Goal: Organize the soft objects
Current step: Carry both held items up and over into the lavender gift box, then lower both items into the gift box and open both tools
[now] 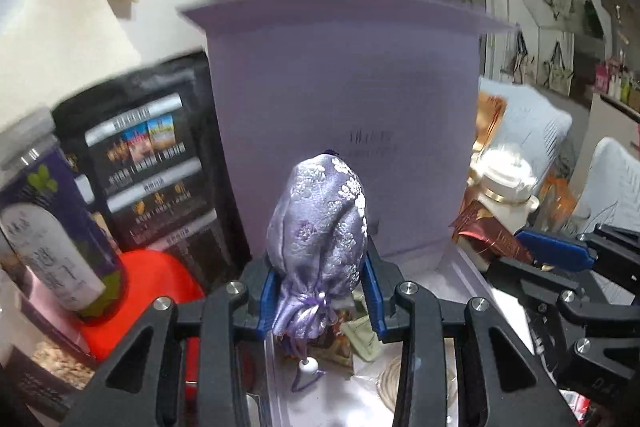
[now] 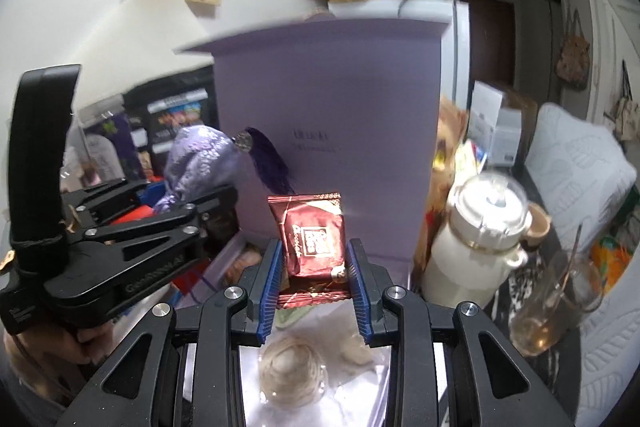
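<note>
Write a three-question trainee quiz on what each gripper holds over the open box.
1. True or false: the left gripper is shut on the purple satin pouch.
2. What does the right gripper hold? A) red snack packet B) white bottle C) glass cup
3. Fill in: behind both grippers the lilac box lid stands ____.

Key: 1 true. 2 A, the red snack packet. 3 upright.

Pouch (image 1: 320, 227) between left gripper (image 1: 320, 301) fingers, upright box lid (image 1: 344, 99) behind it at 12 o'clock, bottle (image 1: 56, 227) at 9 o'clock, flask (image 1: 506, 183) at 3 o'clock, snack packet (image 2: 310, 241) between right gripper (image 2: 316, 291) fingers, twine coil (image 2: 290, 373) below.
</note>
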`<action>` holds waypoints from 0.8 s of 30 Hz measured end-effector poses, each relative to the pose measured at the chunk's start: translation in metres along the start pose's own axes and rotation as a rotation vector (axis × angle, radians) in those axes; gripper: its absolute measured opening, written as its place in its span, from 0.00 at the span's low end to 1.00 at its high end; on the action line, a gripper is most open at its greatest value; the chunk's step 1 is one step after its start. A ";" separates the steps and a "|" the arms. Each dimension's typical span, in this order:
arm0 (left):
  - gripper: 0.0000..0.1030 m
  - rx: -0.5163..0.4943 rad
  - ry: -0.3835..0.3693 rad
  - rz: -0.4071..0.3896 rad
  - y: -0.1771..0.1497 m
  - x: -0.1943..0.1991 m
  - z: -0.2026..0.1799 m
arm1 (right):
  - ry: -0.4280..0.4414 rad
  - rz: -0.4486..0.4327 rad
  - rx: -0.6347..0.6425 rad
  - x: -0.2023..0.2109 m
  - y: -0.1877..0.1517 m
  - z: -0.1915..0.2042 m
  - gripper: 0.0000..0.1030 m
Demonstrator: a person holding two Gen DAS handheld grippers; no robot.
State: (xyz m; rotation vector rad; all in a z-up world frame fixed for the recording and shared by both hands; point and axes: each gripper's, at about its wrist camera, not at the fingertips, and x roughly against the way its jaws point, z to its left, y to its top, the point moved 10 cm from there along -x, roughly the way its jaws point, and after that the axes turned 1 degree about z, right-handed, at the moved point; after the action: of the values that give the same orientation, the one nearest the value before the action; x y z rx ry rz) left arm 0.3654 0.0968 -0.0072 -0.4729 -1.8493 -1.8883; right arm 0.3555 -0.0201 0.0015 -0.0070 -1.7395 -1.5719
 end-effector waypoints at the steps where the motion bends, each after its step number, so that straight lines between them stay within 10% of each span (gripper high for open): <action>1: 0.35 0.006 -0.002 0.014 -0.003 -0.004 0.000 | -0.004 0.006 0.004 -0.003 -0.002 -0.001 0.31; 24: 0.35 -0.023 -0.074 0.235 -0.057 -0.068 -0.022 | -0.047 0.266 -0.073 -0.075 -0.070 -0.037 0.31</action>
State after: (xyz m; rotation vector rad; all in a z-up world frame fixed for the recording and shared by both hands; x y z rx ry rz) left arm 0.3927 0.0806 -0.0927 -0.7431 -1.7337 -1.7567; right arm 0.3940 -0.0320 -0.1001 -0.3014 -1.6396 -1.4470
